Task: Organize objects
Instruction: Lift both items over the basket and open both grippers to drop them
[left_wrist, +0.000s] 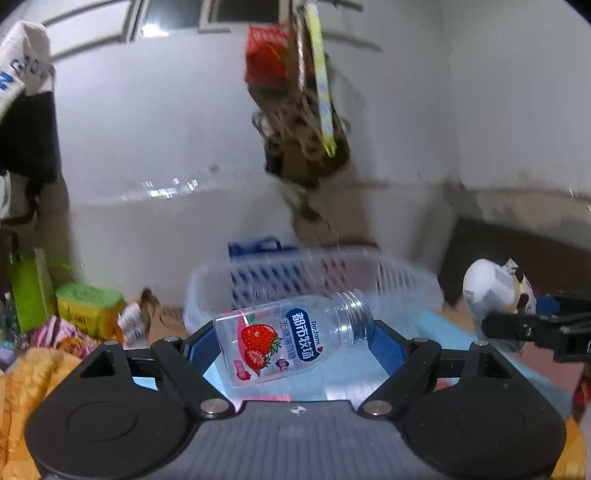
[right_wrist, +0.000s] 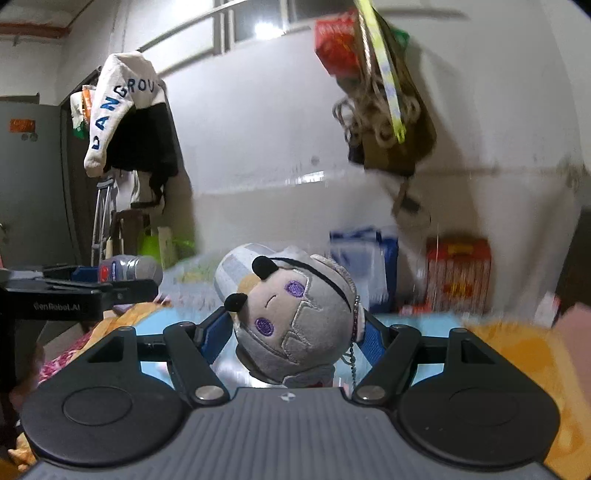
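My left gripper (left_wrist: 291, 341) is shut on a clear plastic bottle (left_wrist: 288, 338) with a strawberry label, capless, lying sideways between the blue pads, just in front of a white slatted plastic basket (left_wrist: 402, 271). My right gripper (right_wrist: 295, 325) is shut on a grey plush doll head (right_wrist: 291, 317) with purple eyes and a bead chain. The doll and the right gripper also show at the right of the left wrist view (left_wrist: 495, 291). The left gripper with the bottle shows at the left of the right wrist view (right_wrist: 122, 271).
A light blue surface (left_wrist: 436, 332) lies below both grippers. Orange cloth (left_wrist: 33, 373), a green-lidded yellow box (left_wrist: 88, 306) and snack packs lie left. A red carton (right_wrist: 458, 273) and a blue-white pack (right_wrist: 365, 258) stand by the wall. Bags (right_wrist: 384, 107) hang above.
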